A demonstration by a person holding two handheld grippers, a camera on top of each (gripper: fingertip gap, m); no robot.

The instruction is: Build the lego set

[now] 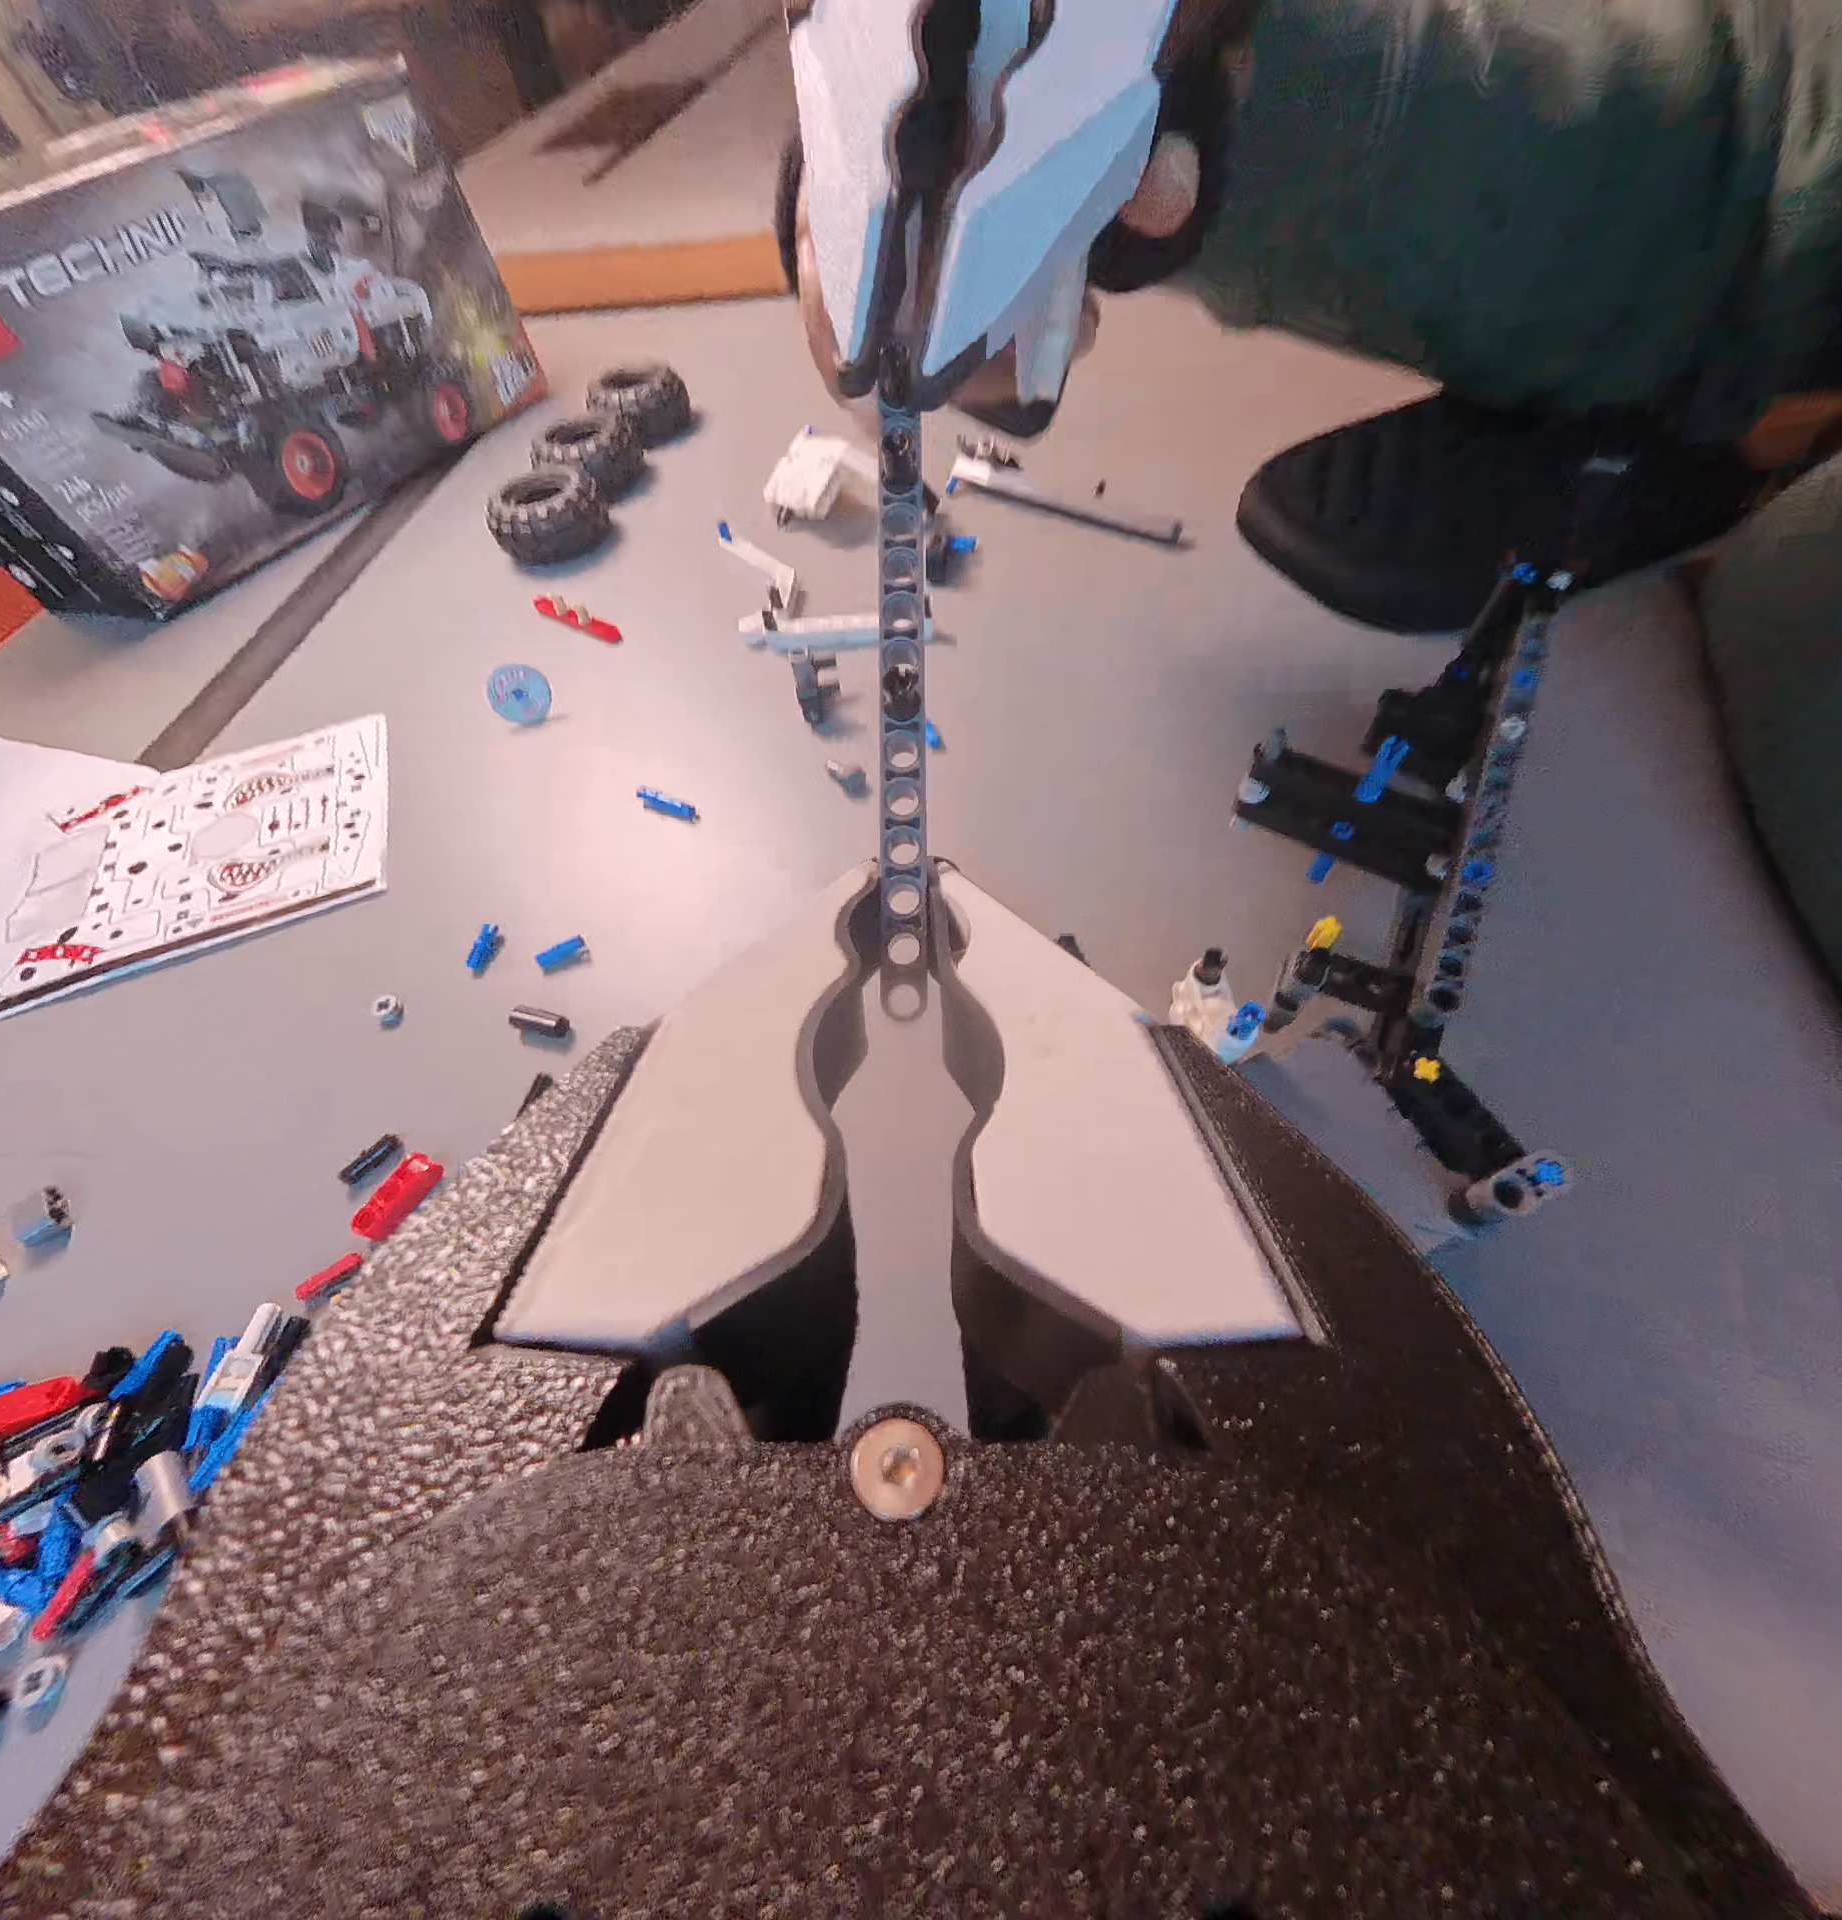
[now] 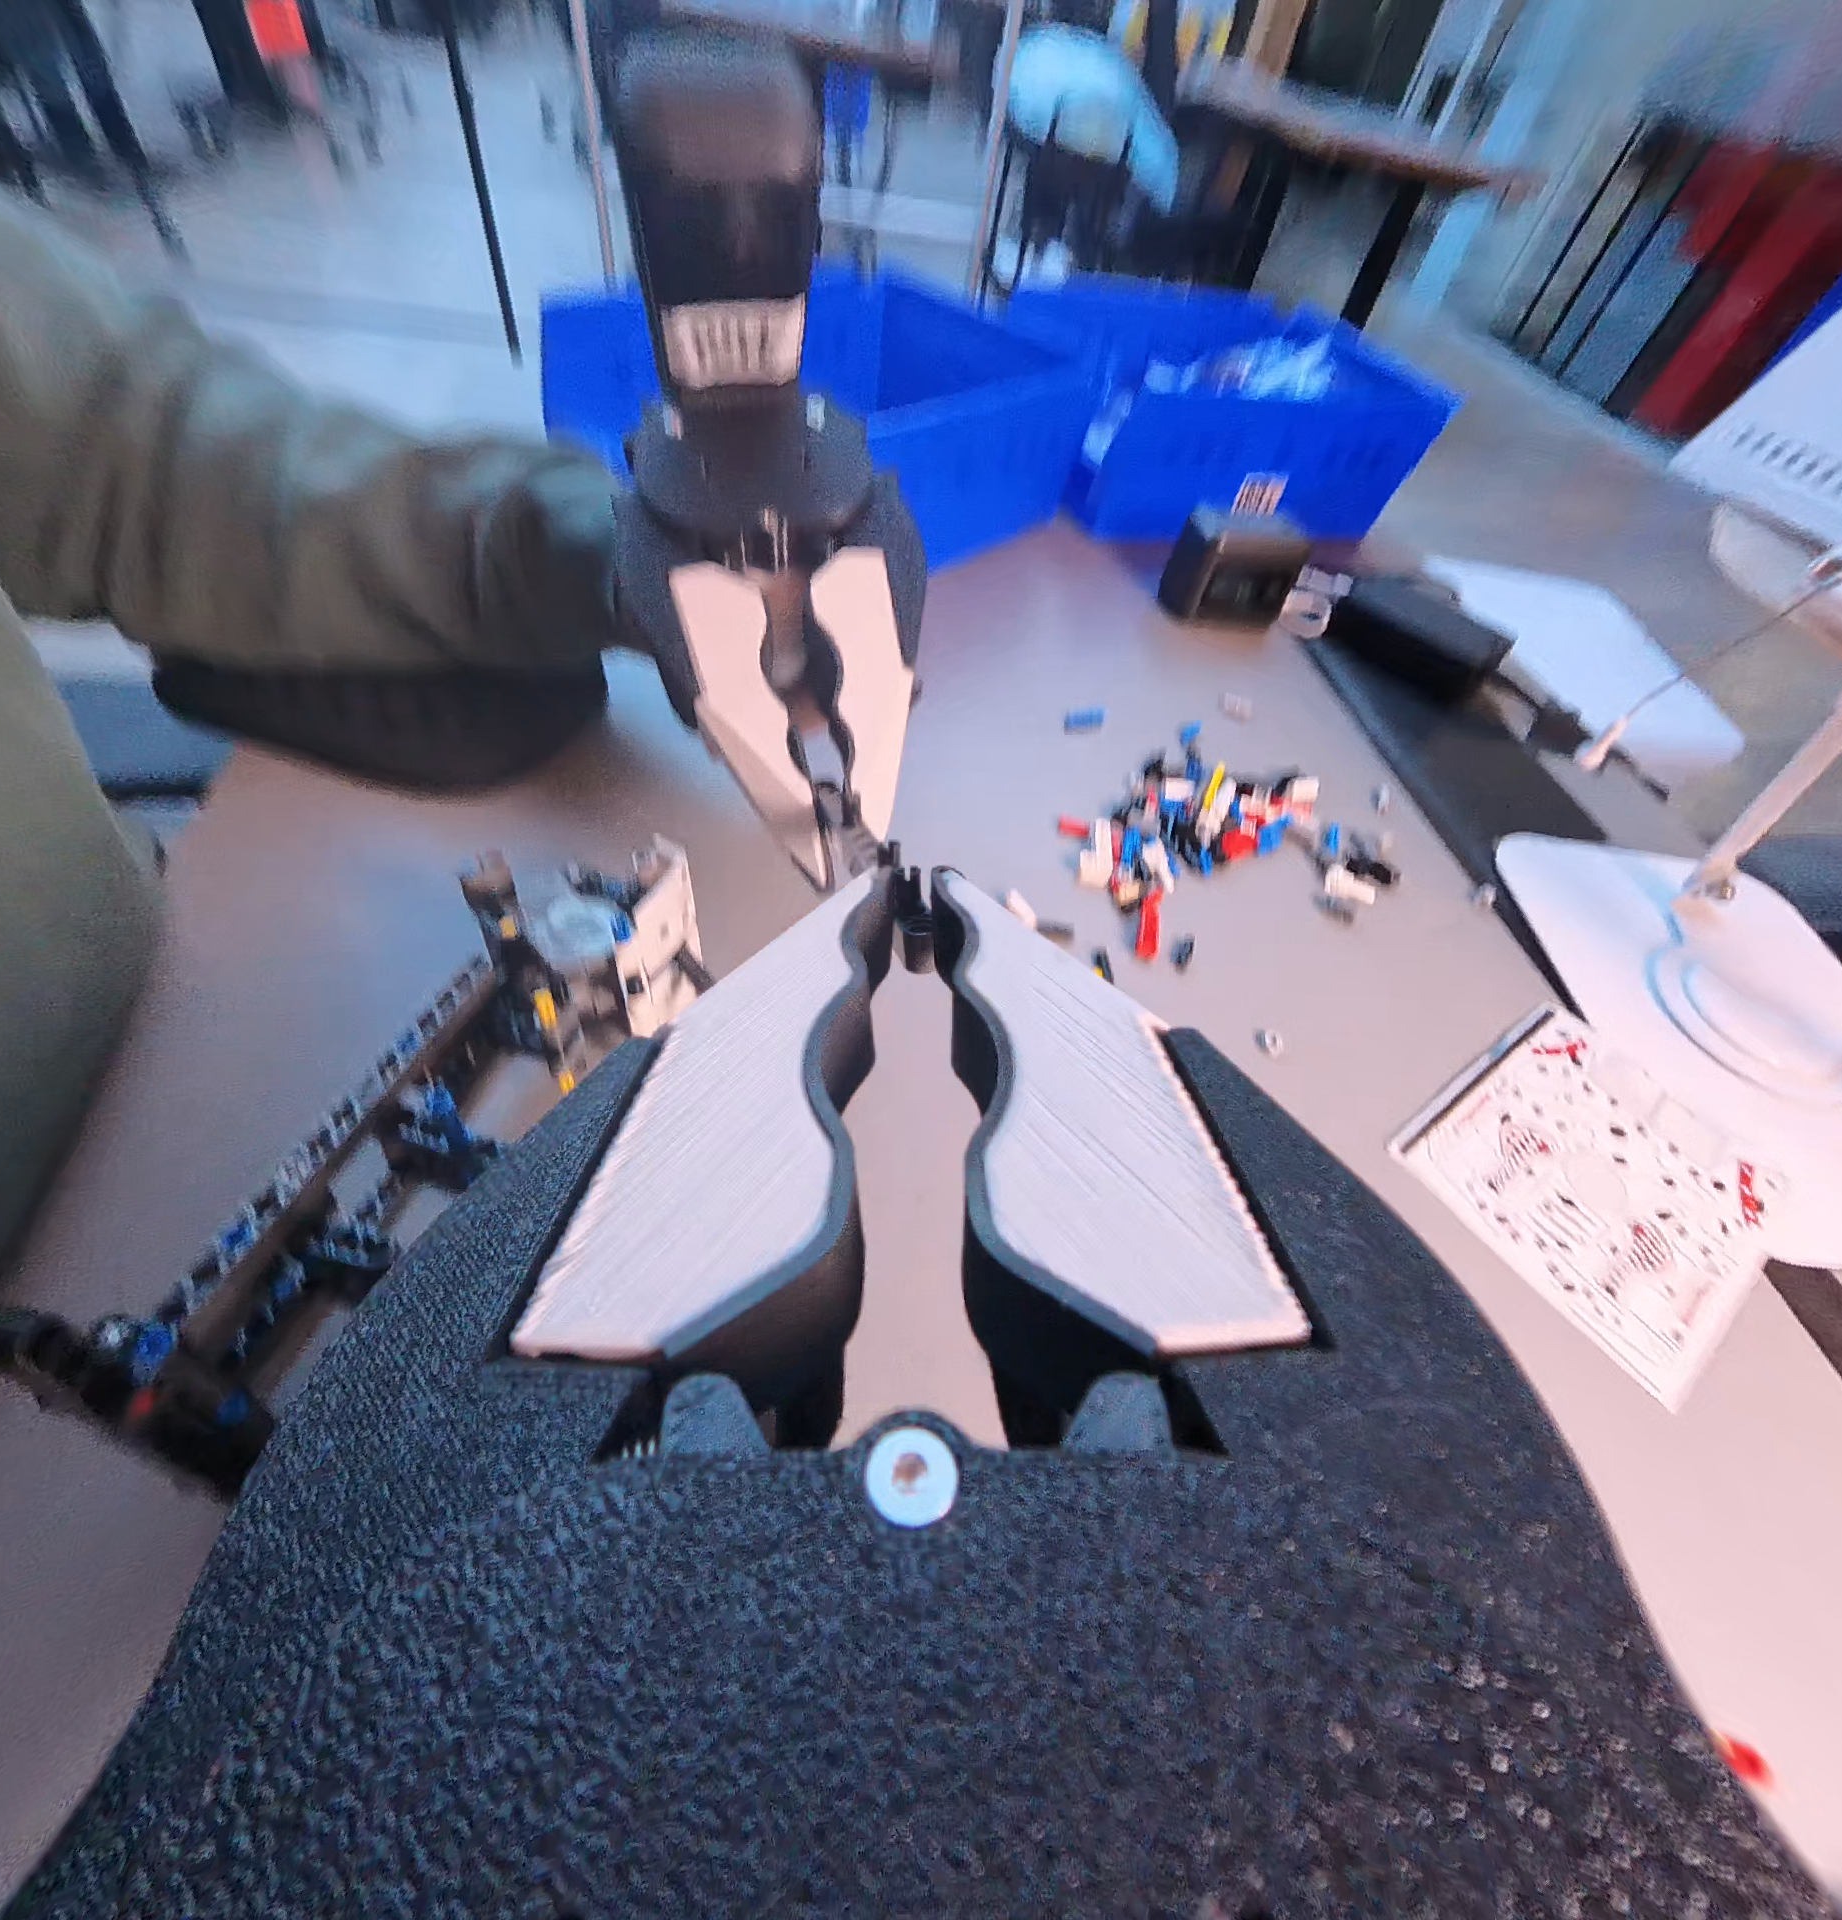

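Left claw (image 1: 904, 883) grips grey beam (image 1: 901, 665) — right claw (image 2: 909, 896) pinches black pin (image 2: 912, 920).

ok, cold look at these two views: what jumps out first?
The long grey holed beam, held mid-air at both ends: near end in the left gripper, far end in the right gripper. Around it on the grey table lie three black tyres, the set's box at far left, and a half-built black frame to the right.

Matt grey plastic beam (image 1: 901, 665); rough-textured black claw (image 1: 904, 883) housing
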